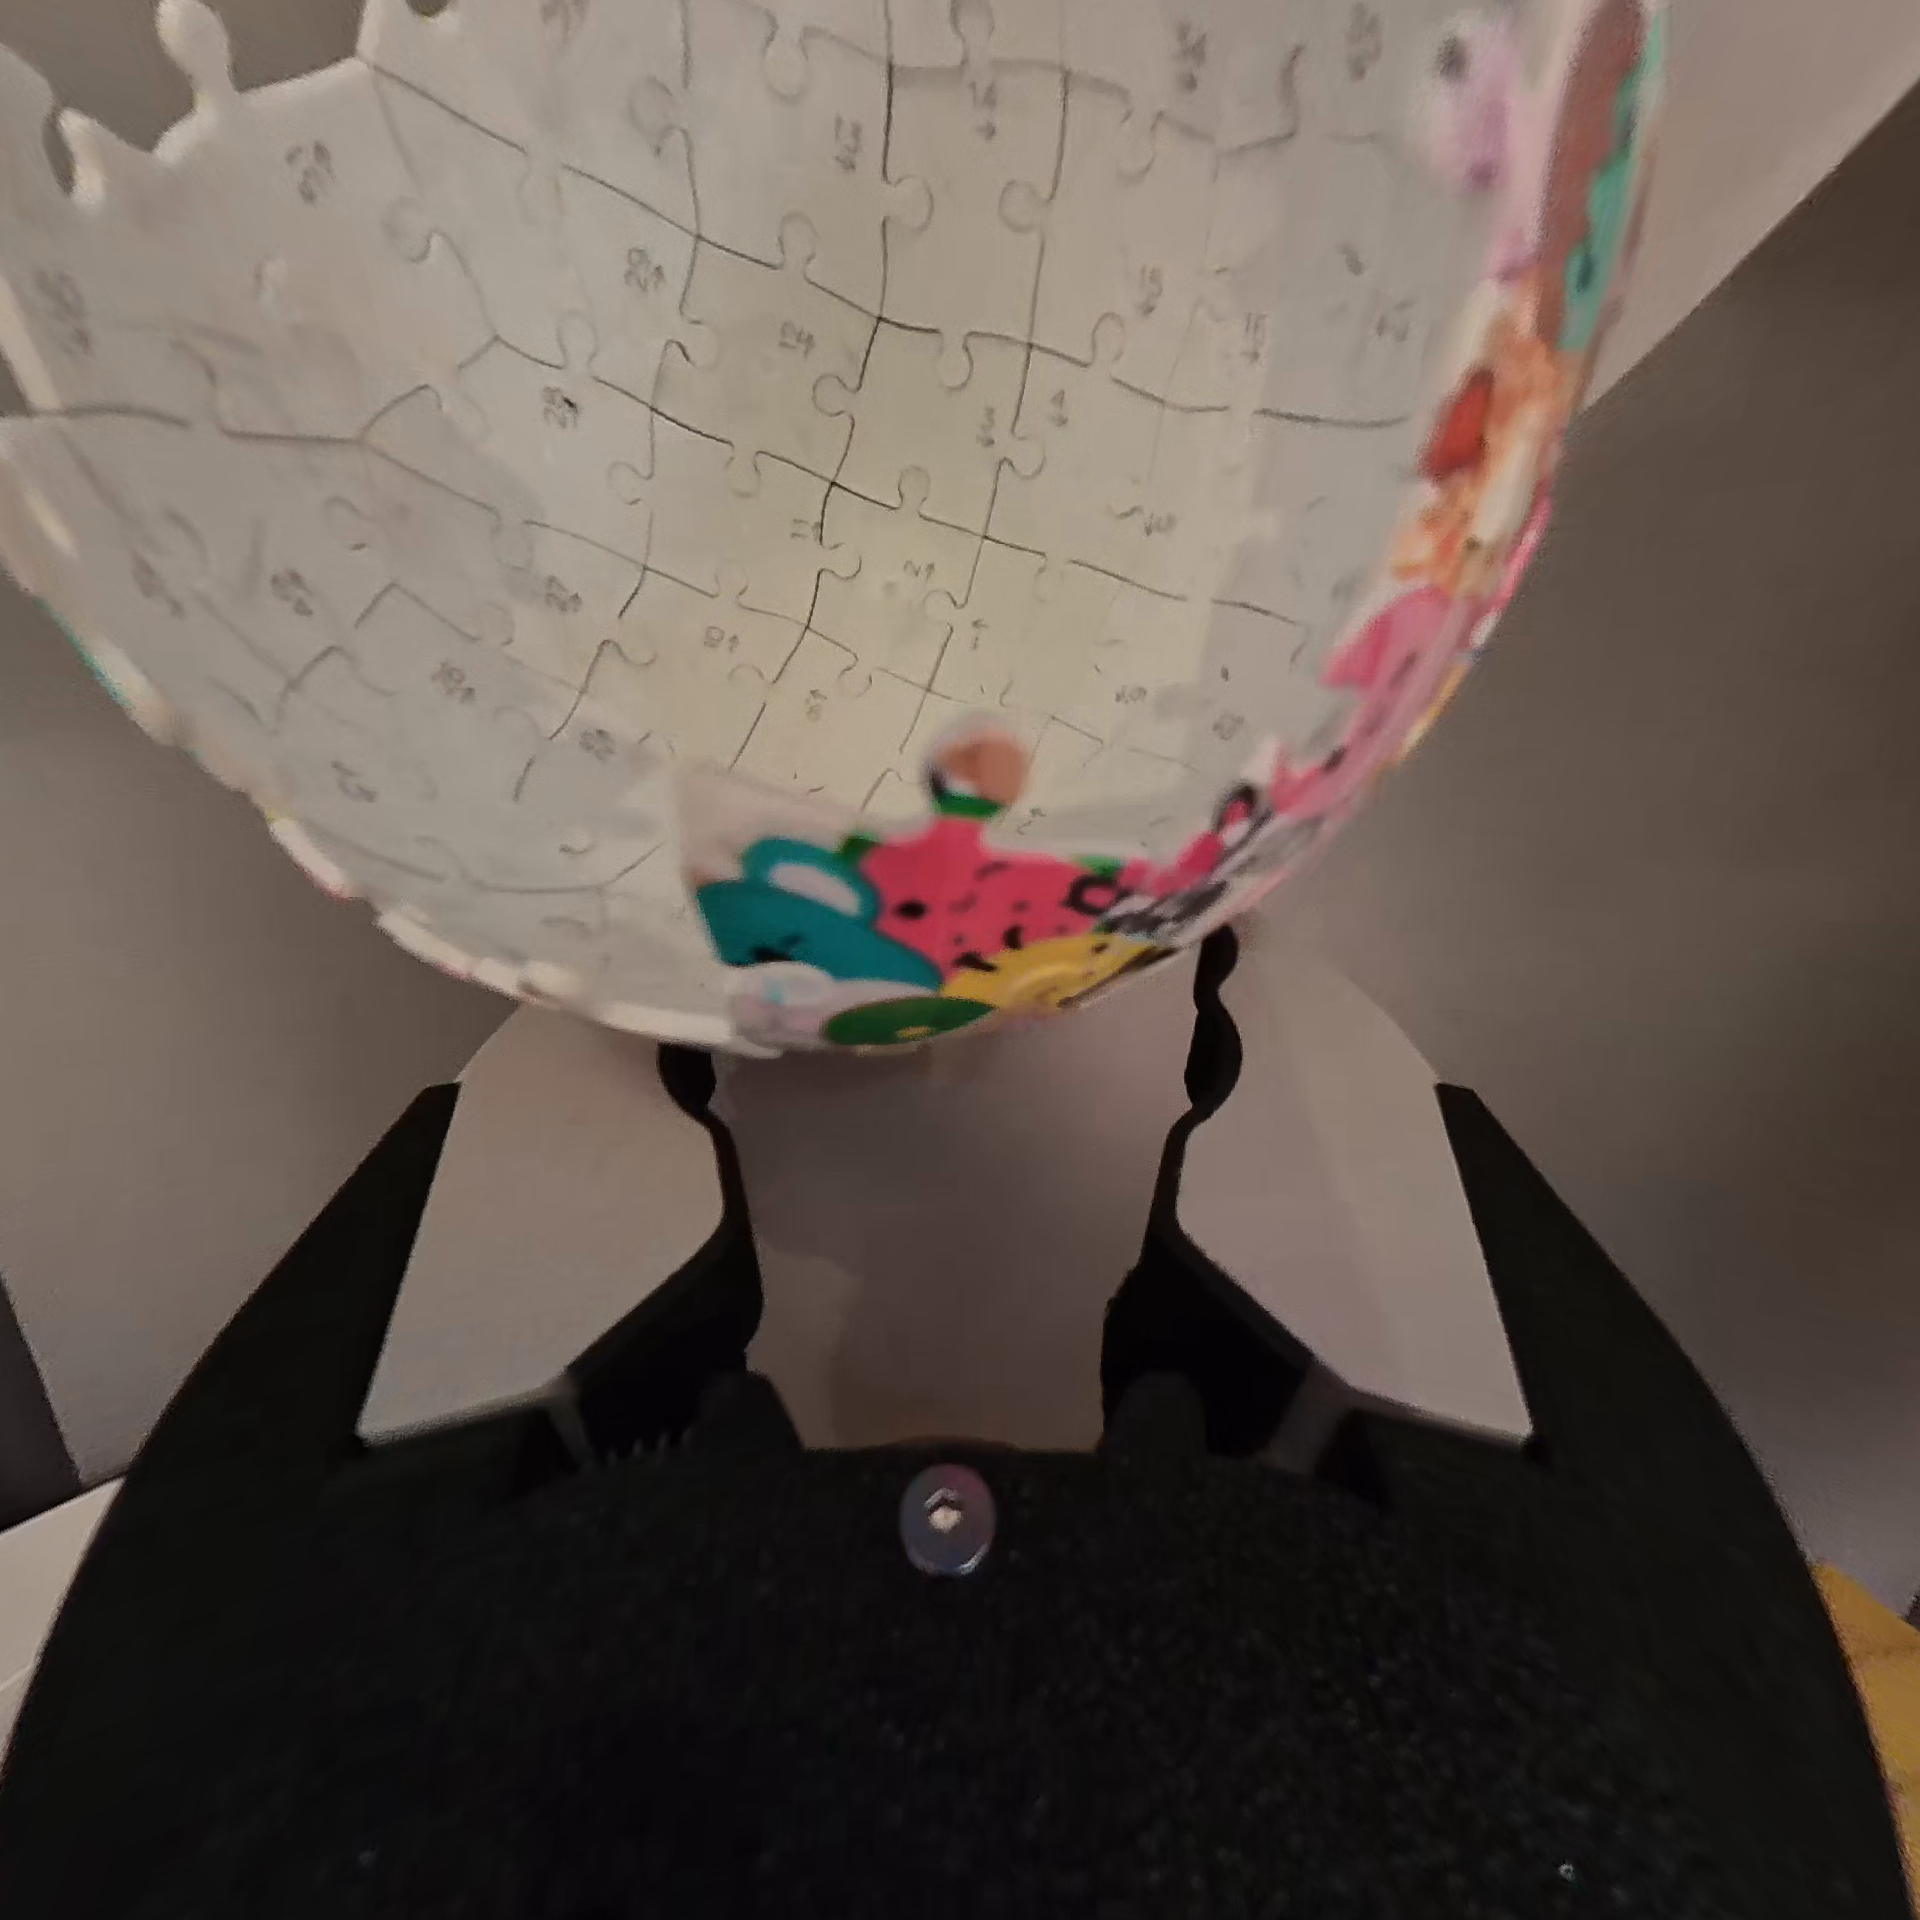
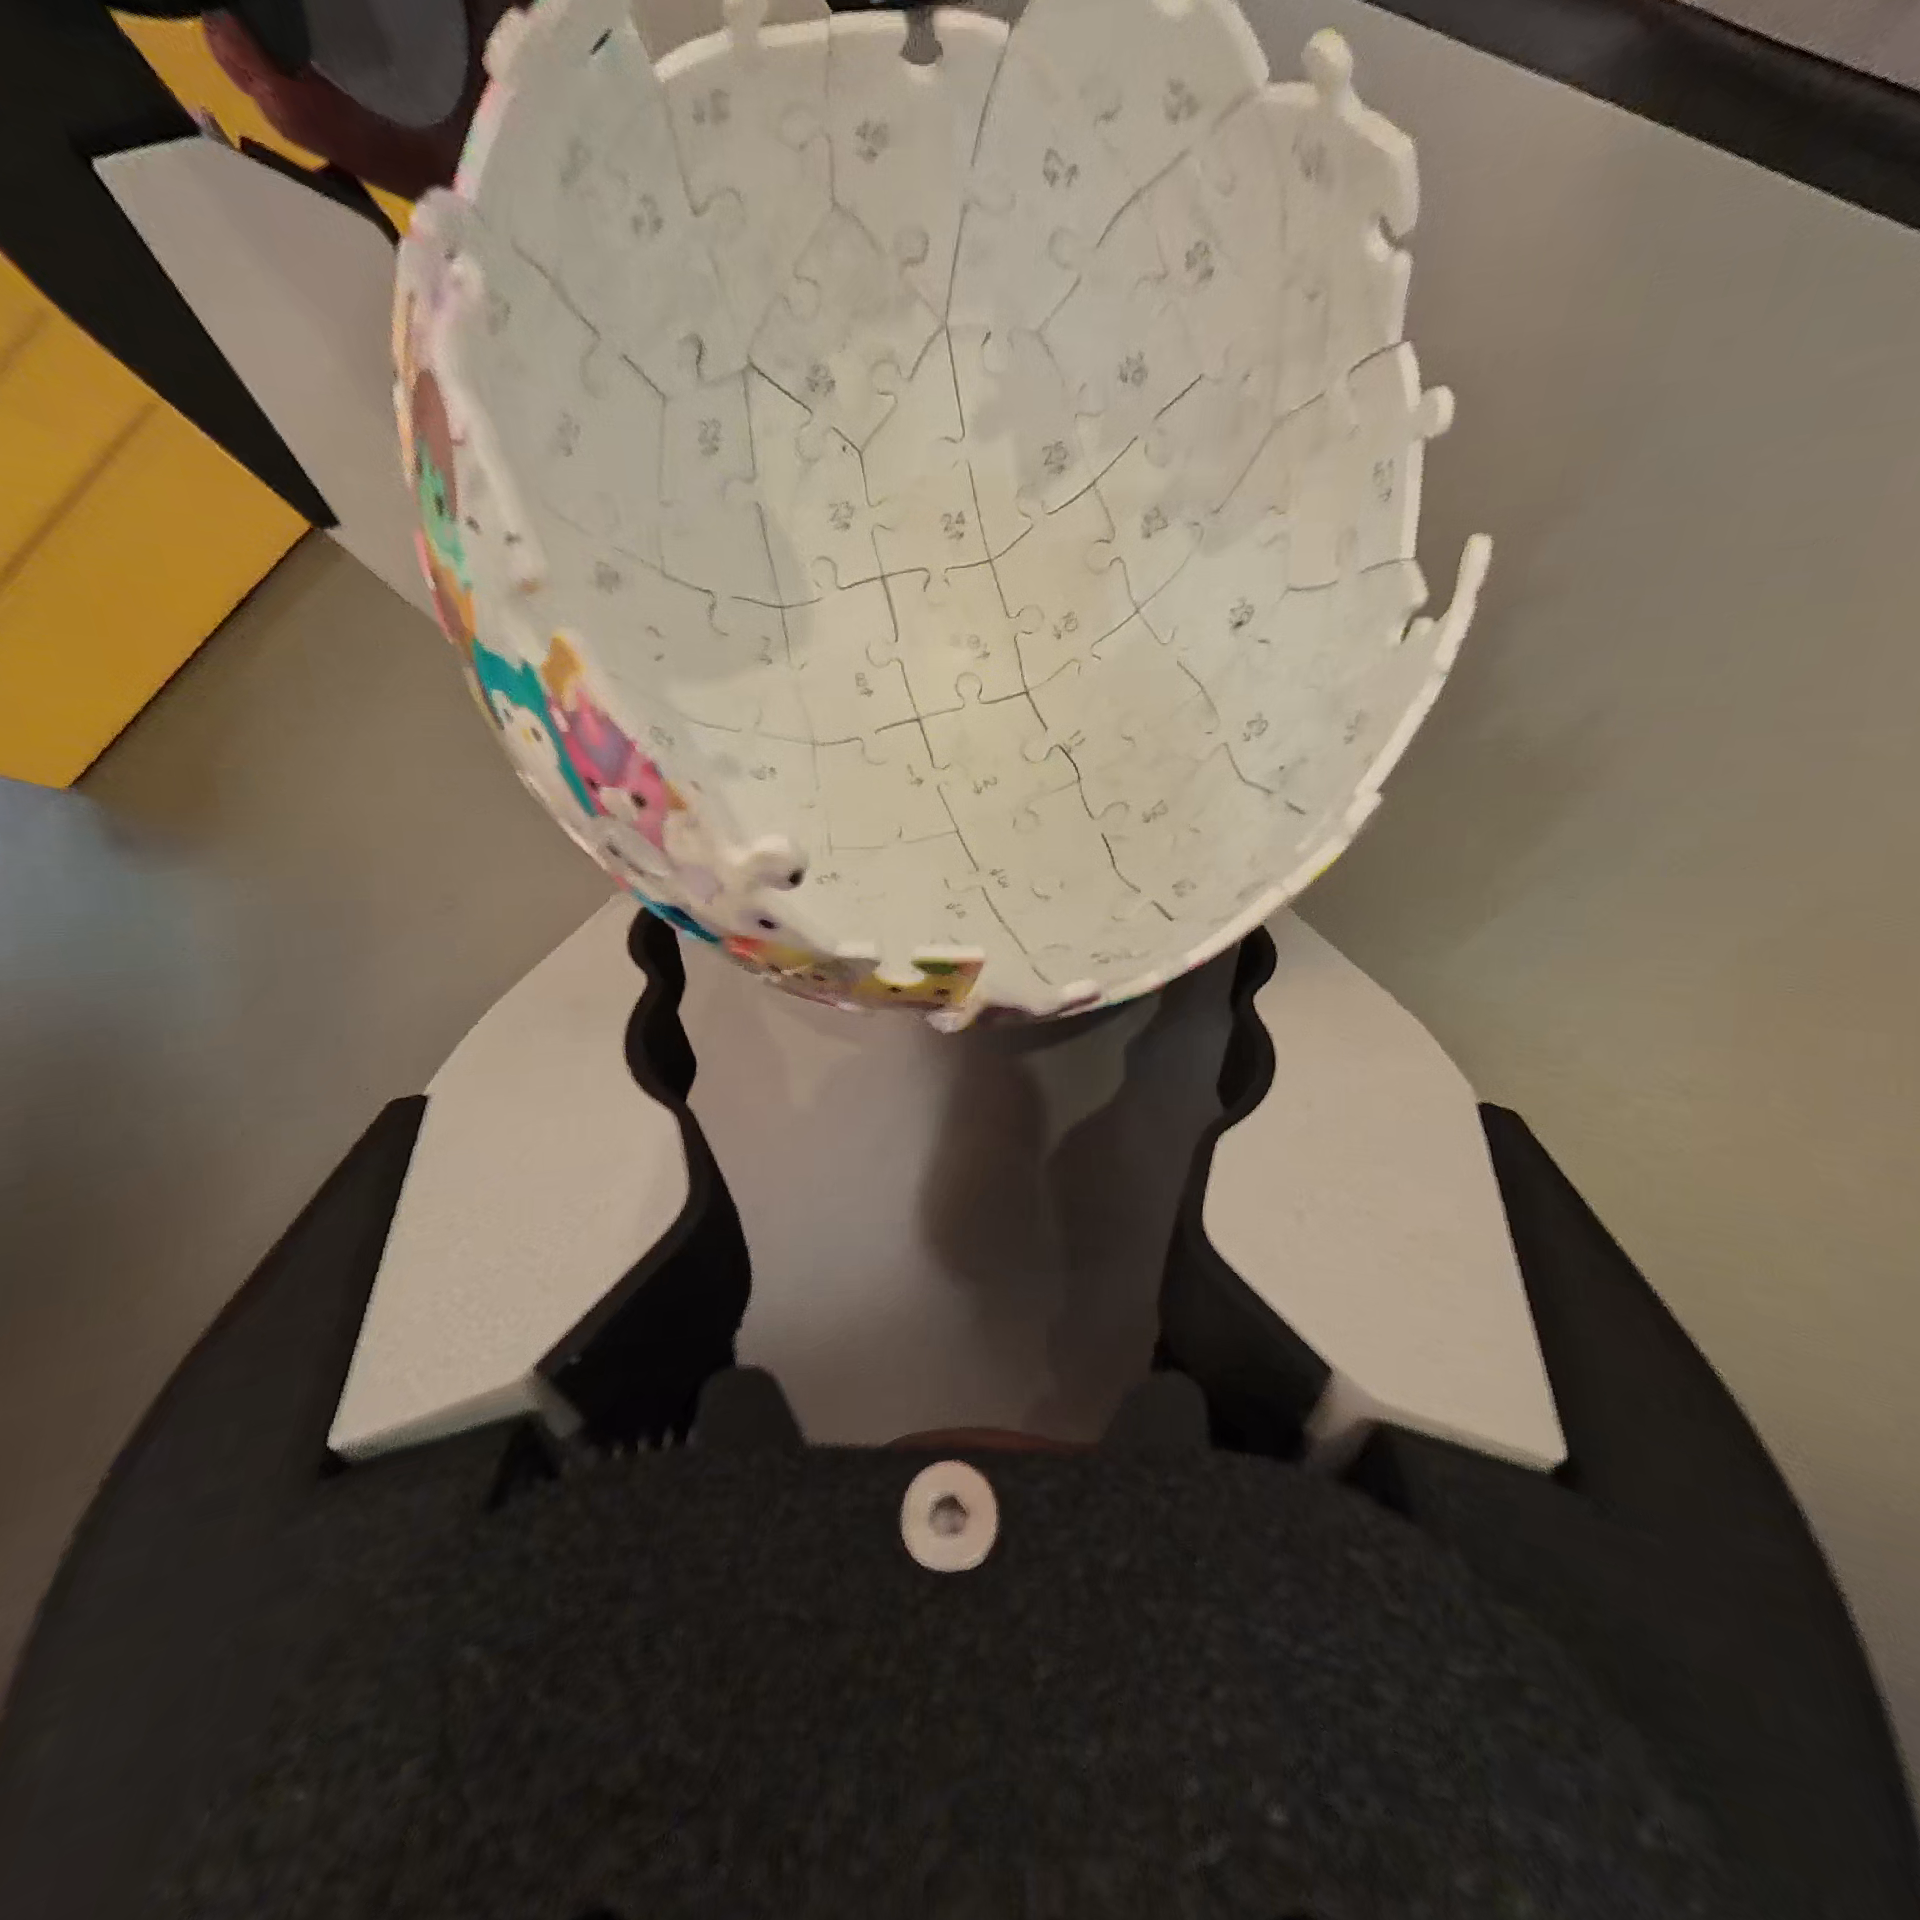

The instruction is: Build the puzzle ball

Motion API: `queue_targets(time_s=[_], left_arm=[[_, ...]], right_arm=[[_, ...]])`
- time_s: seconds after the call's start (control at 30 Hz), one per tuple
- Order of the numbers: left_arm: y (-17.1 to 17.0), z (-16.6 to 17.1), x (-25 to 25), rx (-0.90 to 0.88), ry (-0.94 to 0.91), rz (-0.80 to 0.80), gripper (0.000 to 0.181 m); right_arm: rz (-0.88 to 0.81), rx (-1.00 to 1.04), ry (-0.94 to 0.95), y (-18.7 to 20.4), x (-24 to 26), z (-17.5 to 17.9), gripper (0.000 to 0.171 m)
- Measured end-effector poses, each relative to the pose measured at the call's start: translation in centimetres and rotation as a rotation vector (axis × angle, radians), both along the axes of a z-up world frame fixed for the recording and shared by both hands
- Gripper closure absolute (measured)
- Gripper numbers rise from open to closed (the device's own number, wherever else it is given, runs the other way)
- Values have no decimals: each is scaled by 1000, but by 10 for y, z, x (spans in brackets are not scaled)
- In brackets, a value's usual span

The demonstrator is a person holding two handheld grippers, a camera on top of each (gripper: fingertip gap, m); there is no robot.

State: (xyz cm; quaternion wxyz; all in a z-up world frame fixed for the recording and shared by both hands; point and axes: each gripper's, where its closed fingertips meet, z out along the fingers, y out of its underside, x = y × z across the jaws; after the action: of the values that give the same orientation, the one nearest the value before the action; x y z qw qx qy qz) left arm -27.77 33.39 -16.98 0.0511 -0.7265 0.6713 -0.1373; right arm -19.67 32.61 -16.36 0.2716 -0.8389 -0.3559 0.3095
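The puzzle ball (image 1: 831,468) is a partly built open shell, white with printed numbers inside and bright cartoon colours outside. In the left wrist view it fills the upper frame, its coloured lower edge just above my left gripper (image 1: 945,1029). The gripper's jaws stand wide apart, with the fingertips (image 1: 1210,997) at the shell's underside; I cannot tell if they touch. In the right wrist view the shell (image 2: 935,571) opens toward the camera over the grey table (image 2: 260,935). My right gripper (image 2: 951,971) is open, its tips either side of the shell's bottom edge.
A black beam (image 2: 156,260) and a yellow surface (image 2: 83,520) lie at the left of the right wrist view. A dark maroon object (image 2: 343,114) sits behind the shell's top left rim. A dark table edge (image 2: 1662,94) runs at the top right. Something yellow (image 1: 1870,1662) shows at the lower right of the left wrist view.
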Motion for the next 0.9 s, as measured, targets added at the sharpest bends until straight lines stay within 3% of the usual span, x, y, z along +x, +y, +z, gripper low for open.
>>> queue_targets(time_s=[0.43, 0.7, 0.9], left_arm=[[-2, 1, -8, 124, -2, 79, 91], [-10, -6, -6, 136, -27, 133, 91], [-17, -3, -1, 125, -65, 167, 91]], right_arm=[[191, 178, -127, 13, -1, 1, 70], [380, 258, -349, 25, 8, -11, 69], [324, 219, -298, 22, 17, -8, 69]])
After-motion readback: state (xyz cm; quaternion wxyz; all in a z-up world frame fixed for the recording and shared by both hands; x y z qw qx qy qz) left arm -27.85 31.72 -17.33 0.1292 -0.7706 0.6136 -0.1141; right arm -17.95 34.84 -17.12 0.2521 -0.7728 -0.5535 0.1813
